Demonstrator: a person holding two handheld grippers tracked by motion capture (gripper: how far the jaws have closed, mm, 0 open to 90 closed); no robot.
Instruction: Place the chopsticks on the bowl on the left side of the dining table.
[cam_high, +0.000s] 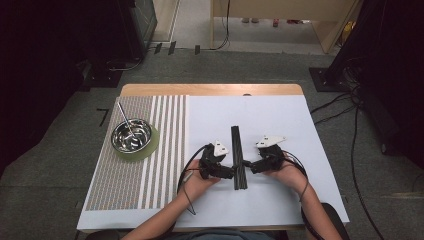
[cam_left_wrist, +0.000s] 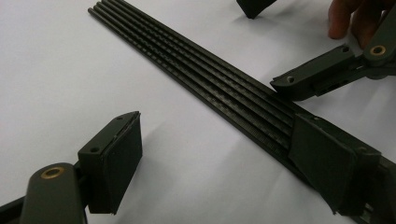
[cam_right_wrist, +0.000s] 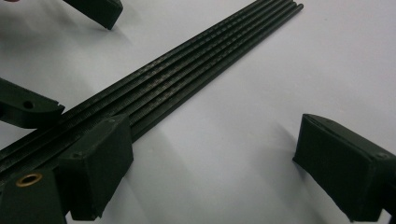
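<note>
A flat bundle of several thin black ribbed rods (cam_high: 238, 150) lies lengthwise on the white table cover (cam_high: 280, 120). My left gripper (cam_high: 231, 172) comes at its near end from the left, and my right gripper (cam_high: 249, 164) from the right. In the left gripper view my left gripper (cam_left_wrist: 219, 163) stands open, one pad (cam_left_wrist: 322, 168) over the rods (cam_left_wrist: 210, 70), the other on the bare cover. In the right gripper view my right gripper (cam_right_wrist: 224, 163) is open too, with one pad (cam_right_wrist: 100, 161) over the rods (cam_right_wrist: 196, 65). Neither gripper clamps the bundle.
A shiny metal bowl (cam_high: 131, 135) with a thin metal stick (cam_high: 125, 117) in it sits on a green round mat (cam_high: 152, 145), on a striped placemat (cam_high: 130, 180) at the left. Cables (cam_high: 345, 110) run over the floor at the right.
</note>
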